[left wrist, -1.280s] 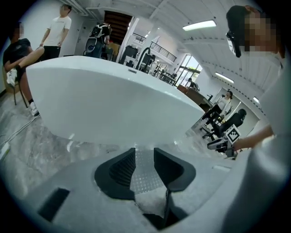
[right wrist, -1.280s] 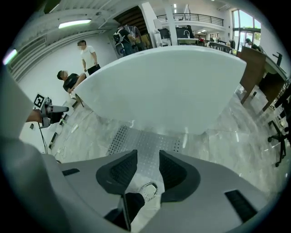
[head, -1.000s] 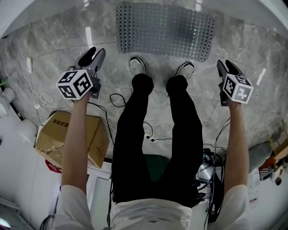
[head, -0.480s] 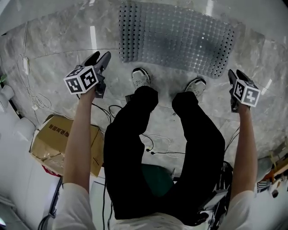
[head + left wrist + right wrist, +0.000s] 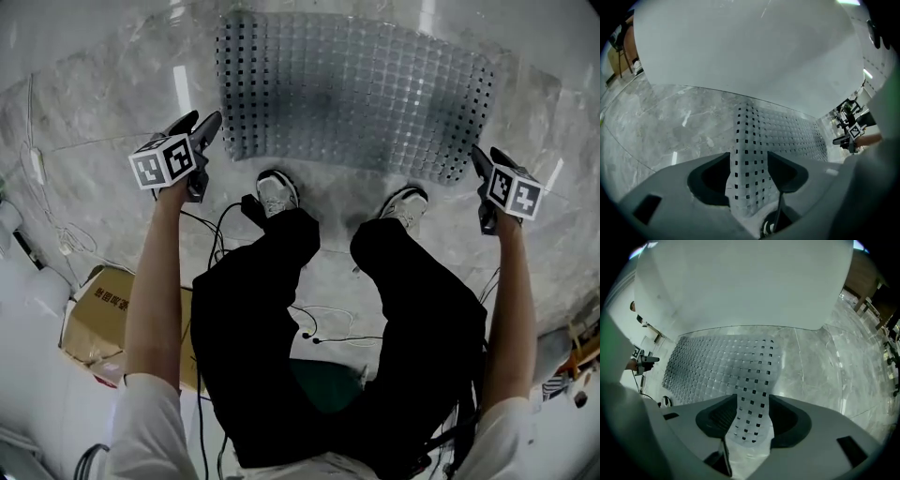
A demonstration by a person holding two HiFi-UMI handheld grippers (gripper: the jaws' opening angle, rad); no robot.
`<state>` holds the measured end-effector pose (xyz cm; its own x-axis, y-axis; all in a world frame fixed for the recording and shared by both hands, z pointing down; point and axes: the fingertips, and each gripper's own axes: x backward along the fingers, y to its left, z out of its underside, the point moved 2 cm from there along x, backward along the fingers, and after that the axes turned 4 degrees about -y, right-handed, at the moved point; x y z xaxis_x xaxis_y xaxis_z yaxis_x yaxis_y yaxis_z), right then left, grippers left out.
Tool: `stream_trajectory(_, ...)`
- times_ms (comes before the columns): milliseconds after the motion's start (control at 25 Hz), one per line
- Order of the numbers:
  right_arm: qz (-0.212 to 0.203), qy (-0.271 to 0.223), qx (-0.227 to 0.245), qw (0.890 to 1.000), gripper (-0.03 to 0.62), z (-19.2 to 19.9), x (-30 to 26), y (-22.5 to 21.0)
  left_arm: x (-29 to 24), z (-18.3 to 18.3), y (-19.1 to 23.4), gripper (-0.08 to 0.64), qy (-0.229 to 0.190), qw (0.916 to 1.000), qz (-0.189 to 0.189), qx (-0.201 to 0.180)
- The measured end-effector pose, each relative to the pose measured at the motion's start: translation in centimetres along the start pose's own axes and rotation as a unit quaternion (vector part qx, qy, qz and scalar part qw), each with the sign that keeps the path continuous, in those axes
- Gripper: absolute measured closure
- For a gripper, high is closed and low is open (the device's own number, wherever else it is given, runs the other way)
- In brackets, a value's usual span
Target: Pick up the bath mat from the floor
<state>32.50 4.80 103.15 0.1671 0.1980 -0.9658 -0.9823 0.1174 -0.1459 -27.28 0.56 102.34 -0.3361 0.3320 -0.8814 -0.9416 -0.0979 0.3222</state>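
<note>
Person is crouching lower than a second ago; jaws have just been opening. Left gripper (image 5: 199, 125) and right gripper (image 5: 486, 157) are hanging unclenched, gripping nothing. A near corner of the flat-lying bath mat (image 5: 356, 94) is lining up between each pair, so a grasp looks likely next. Outward, bare marble floor (image 5: 94, 122) is leaving room; beyond the mat, a white surface (image 5: 740, 47).

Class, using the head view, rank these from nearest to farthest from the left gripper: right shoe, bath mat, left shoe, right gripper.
1. bath mat, left edge alongside
2. left shoe, just right
3. right shoe, farther right
4. right gripper, far right
</note>
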Motion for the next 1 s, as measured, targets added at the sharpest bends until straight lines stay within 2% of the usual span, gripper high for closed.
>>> stream_trajectory(120, -0.018, -0.013, -0.02, 1.0, 0.408, -0.2, -4.1, -2.0, -5.2, -0.7, 0.0, 0.316, -0.004, 0.9998, 0.013, 0.011)
stream_trajectory(240, -0.026, -0.018, -0.033, 0.999, 0.399, -0.2, -5.0, -2.3, -6.6, -0.8, 0.2, 0.316, -0.002, 0.9996, 0.02, 0.018)
stream_trajectory(360, -0.018, -0.02, -0.038, 0.999, 0.399, -0.2, -6.2, -3.3, -8.4, -0.5, 0.5, 0.307, 0.013, 0.9996, 0.022, 0.008)
stream_trajectory(640, -0.012, -0.017, -0.039, 0.999, 0.399, -0.1, -8.9, -4.0, -11.2, 0.0, 1.1, 0.305, 0.015, 0.999, 0.037, 0.018)
stream_trajectory(800, -0.007, -0.015, -0.041, 0.999, 0.4, -0.1, -9.6, -4.3, -11.9, 0.0, 0.9, 0.31, 0.013, 0.9994, 0.029, 0.011)
stream_trajectory(1000, -0.036, -0.02, -0.038, 0.998, 0.477, -0.3, -8.9, -3.1, -11.0, -0.2, 0.1, 0.378, 0.018, 0.9994, 0.028, 0.005)
